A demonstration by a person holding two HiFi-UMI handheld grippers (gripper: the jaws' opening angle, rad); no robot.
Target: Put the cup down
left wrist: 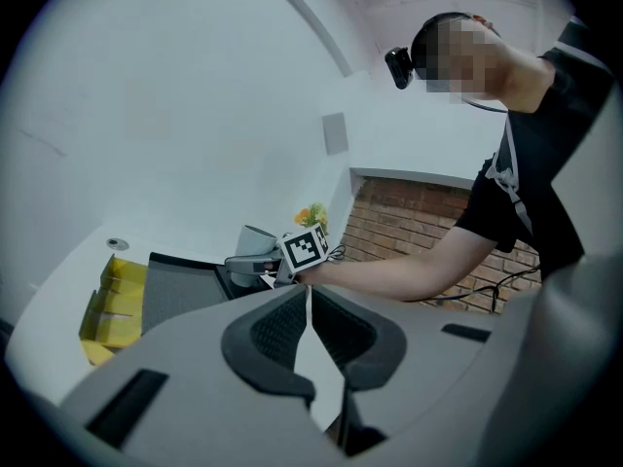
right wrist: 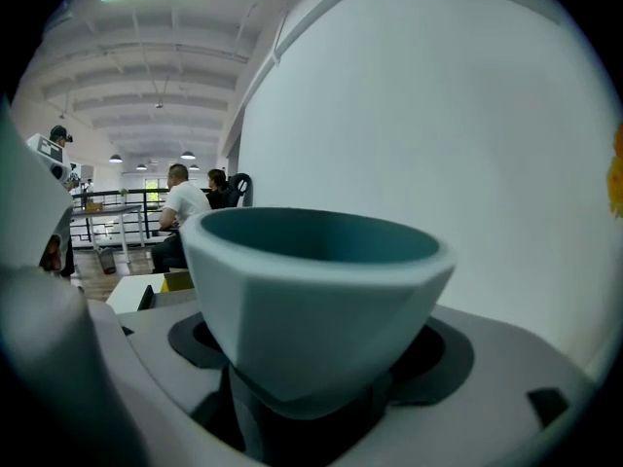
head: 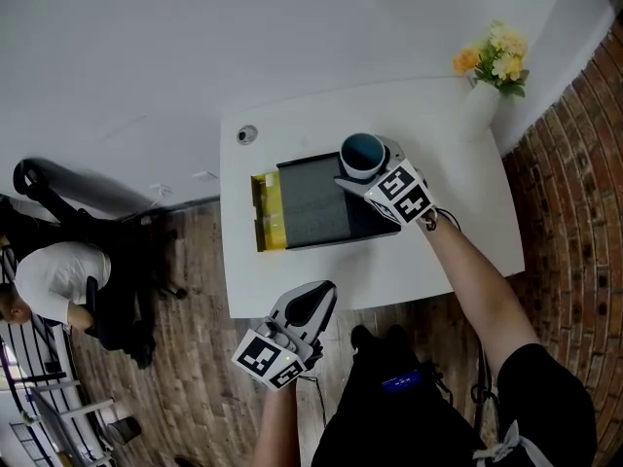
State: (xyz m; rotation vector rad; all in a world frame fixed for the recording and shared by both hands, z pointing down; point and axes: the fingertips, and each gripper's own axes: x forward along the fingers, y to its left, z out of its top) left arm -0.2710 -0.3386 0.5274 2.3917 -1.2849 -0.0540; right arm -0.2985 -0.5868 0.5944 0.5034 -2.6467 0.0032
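The foot of the cup [right wrist: 311, 300] is sunk out of sight between the jaws of my right gripper [right wrist: 310, 407], so I can't tell whether it rests on anything. The camera on my left gripper [left wrist: 310, 300] sees the cup half behind the marker cube [left wrist: 304, 249]. The small round thing [head: 247, 134] on the table [head: 458, 163] is too small to name.

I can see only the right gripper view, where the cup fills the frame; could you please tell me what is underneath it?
Observer: In the head view, the cup is over the far right corner of a dark tray on the white table. I cannot tell whether it touches the tray.
Operator: Thank you. Is anything standing close beside it?
Observer: No, the nearest thing is a vase of flowers, well apart at the table's far right corner.
Operator: And where is the other gripper, please?
Observer: The left gripper is at the table's near edge, jaws together and empty.
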